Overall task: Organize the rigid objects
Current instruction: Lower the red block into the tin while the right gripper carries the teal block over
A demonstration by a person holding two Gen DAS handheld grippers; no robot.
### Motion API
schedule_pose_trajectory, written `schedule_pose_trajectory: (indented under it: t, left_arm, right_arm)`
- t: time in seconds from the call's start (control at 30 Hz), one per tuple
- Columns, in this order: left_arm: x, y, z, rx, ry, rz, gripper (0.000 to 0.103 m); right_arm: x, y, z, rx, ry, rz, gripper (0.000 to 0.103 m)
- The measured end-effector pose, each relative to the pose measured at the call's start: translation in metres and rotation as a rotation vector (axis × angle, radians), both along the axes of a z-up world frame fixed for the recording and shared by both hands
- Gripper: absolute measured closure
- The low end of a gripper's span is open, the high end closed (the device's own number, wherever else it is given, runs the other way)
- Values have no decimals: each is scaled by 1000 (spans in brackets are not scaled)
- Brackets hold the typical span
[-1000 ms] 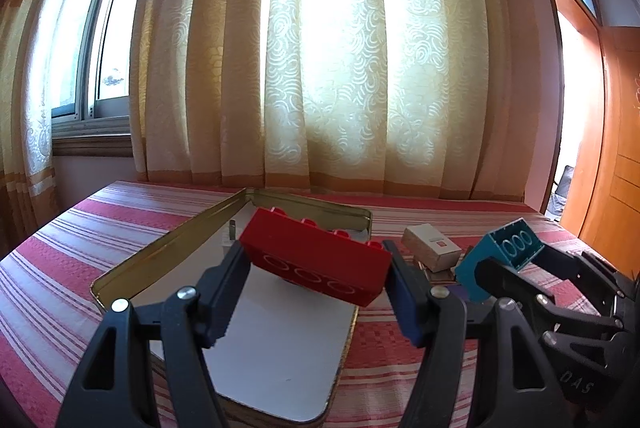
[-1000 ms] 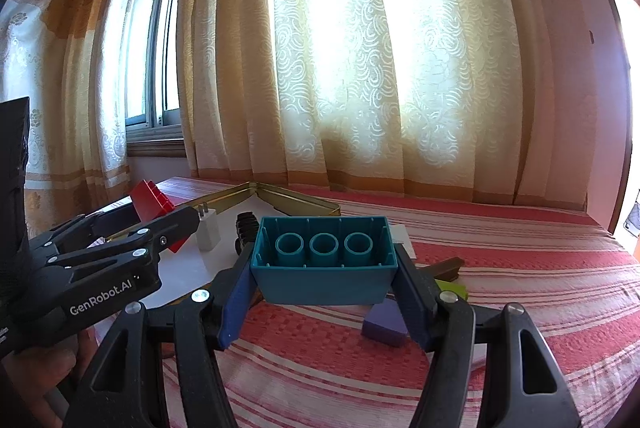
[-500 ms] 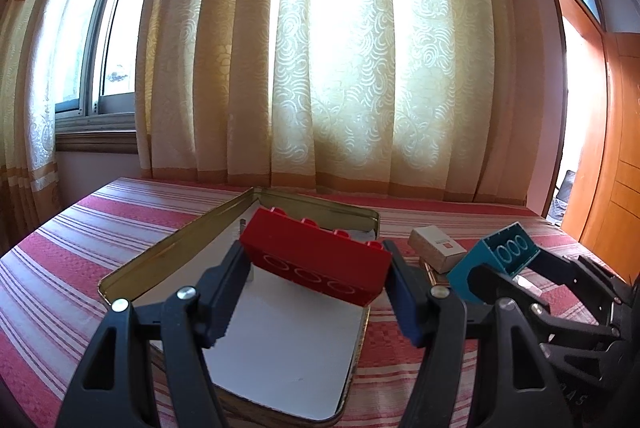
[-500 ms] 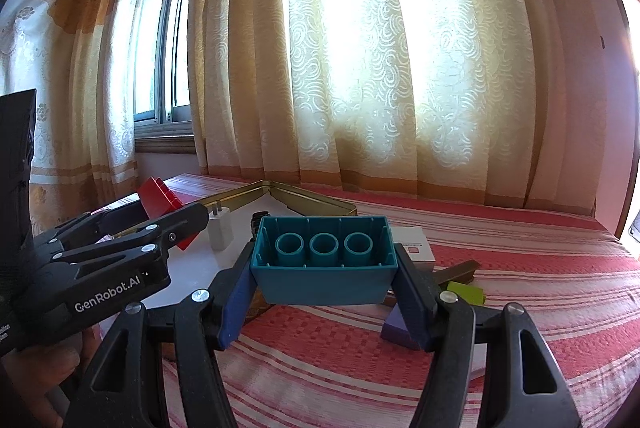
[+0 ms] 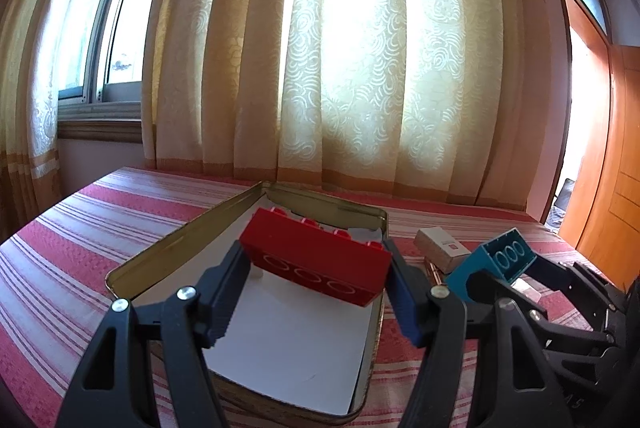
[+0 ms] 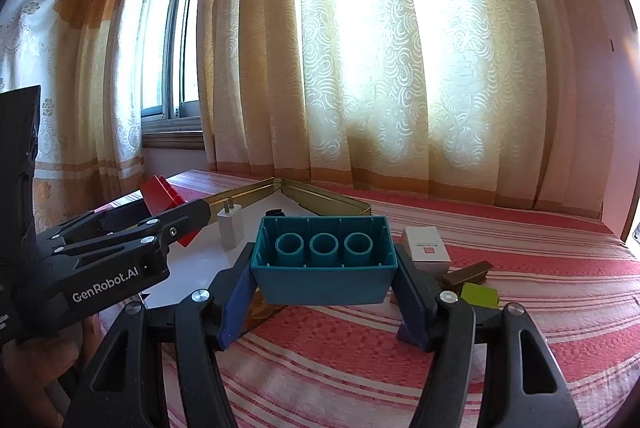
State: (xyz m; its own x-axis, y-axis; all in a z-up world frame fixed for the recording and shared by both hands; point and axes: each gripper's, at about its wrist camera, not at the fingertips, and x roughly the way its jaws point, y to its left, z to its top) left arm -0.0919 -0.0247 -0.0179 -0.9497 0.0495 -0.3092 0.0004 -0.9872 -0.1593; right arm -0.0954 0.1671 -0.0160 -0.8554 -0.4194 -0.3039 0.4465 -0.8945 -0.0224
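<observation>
Nearest in the left wrist view, the left hand-held gripper [image 5: 316, 280] pinches a red building block [image 5: 316, 262] by its two short ends, the block tilted with its studs on the far upper side. It hangs in the air above the white lining of an open gold tin tray [image 5: 168, 248], which lies on the counter [image 5: 72, 248] under a red and white striped cloth.

In the right wrist view, the right hand-held gripper [image 6: 324, 284] pinches a teal building block [image 6: 324, 264] by its short ends, hollow underside up, so three round tubes show inside. This block is held clear of the cloth, just right of the tray's near right corner. The left hand-held gripper shows at the left edge of this view, with part of a hand [image 6: 36, 364] below it.

Beyond the teal block, a white plug adapter [image 6: 231, 228] stands upright inside the tray, with a small dark object [image 6: 275, 213] behind it that is too hidden to identify. To the right of the tray a small white box [image 6: 426, 245] lies on the cloth; nearer the right edge of the counter are a dark brown piece [image 6: 468, 273], a lime green block [image 6: 479, 295] and a purple piece [image 6: 403, 332], partly hidden by a finger.

Along the counter's far edge hang cream patterned curtains [image 5: 360, 68], with a window [image 5: 116, 28] at the left.
</observation>
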Motion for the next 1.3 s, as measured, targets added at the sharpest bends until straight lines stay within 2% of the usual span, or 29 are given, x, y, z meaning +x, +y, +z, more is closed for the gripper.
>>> schedule_pose_trajectory:
  t: [0.27,0.57,0.9,1.13,1.3]
  left_arm:
    - [1,-2,0,-21,-3,0,37]
    - [-2,-16,-2,5,-25,1,37]
    - [-4,-18,-3,-14,-33,-8,37]
    - [-12,-29,-6,30,-75,-25,37]
    - [-14,-29,-7,19,-82,-21,37]
  right_arm:
    - [-1,-9,-1,13,-12,21,37]
    - [-1,-22,-2,28,-23,42,37]
    - [-1,-31,-2,39,-25,57,37]
    - [-1,-37,-3,45,-29,72,37]
    - [-2,-42,-3,53,-35,81,37]
